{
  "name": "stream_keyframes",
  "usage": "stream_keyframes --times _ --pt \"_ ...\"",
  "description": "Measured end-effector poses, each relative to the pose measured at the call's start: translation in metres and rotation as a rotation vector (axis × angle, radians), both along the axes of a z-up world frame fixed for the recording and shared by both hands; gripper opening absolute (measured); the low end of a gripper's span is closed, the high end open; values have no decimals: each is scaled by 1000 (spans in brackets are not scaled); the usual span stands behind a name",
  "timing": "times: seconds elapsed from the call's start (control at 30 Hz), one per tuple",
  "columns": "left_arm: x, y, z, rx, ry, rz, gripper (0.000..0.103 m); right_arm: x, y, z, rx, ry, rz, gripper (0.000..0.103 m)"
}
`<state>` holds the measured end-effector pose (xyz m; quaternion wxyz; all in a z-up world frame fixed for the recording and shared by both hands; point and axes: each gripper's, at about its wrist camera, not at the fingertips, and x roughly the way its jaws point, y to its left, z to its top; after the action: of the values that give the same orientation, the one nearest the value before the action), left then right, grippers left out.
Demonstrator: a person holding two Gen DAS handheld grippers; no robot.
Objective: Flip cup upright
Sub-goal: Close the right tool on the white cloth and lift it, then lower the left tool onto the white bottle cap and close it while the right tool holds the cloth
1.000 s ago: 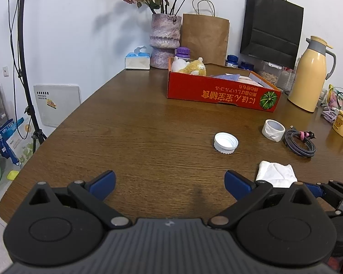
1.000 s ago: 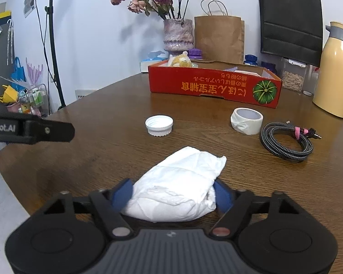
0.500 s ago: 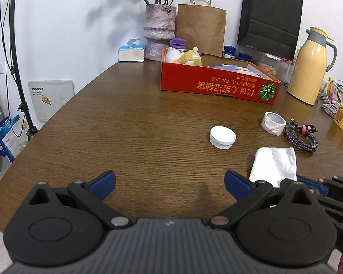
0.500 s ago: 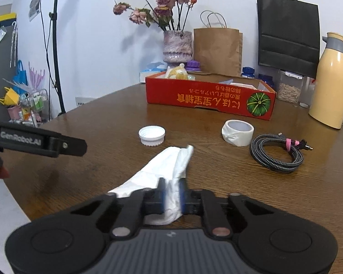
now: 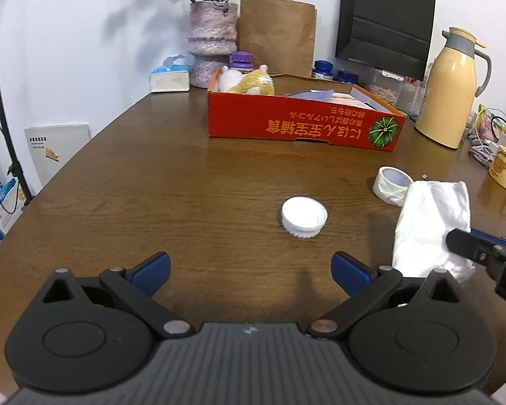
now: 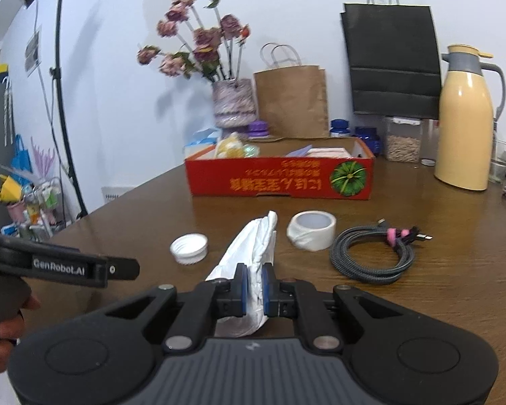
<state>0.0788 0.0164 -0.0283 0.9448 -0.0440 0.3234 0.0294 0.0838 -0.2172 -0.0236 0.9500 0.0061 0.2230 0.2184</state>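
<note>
The right gripper (image 6: 254, 286), angled slightly downward, pinches a crumpled white cup (image 6: 253, 253) above the table (image 6: 421, 270), while the left gripper (image 5: 249, 266) hovers with its 2 fingers spread wide.

2 wrist fisheyes, both low over the brown worktop (image 5: 151, 175) and aimed at the far wall.

The left view tilts down past its own wide-set jaws; the right view sits beside it, further right and more level. Both share the white cap (image 5: 304, 217) (image 6: 189, 248), tape roll (image 5: 392, 185) (image 6: 311, 235), red box (image 5: 303, 125) (image 6: 280, 177), vase and yellow flask (image 5: 453, 87) (image 6: 466, 118). Each view catches the other gripper at its edge.
</note>
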Motion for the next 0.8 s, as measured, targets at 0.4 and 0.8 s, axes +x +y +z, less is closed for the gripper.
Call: stream_keyframes --times 0.4,0.8 --pt "43 -29 -3 37 3 -32 103 27 -27 7 45 -29 -57 8" --pt "67 -40 -11 63 8 -17 100 60 -36 10 106 -38 -62 8"
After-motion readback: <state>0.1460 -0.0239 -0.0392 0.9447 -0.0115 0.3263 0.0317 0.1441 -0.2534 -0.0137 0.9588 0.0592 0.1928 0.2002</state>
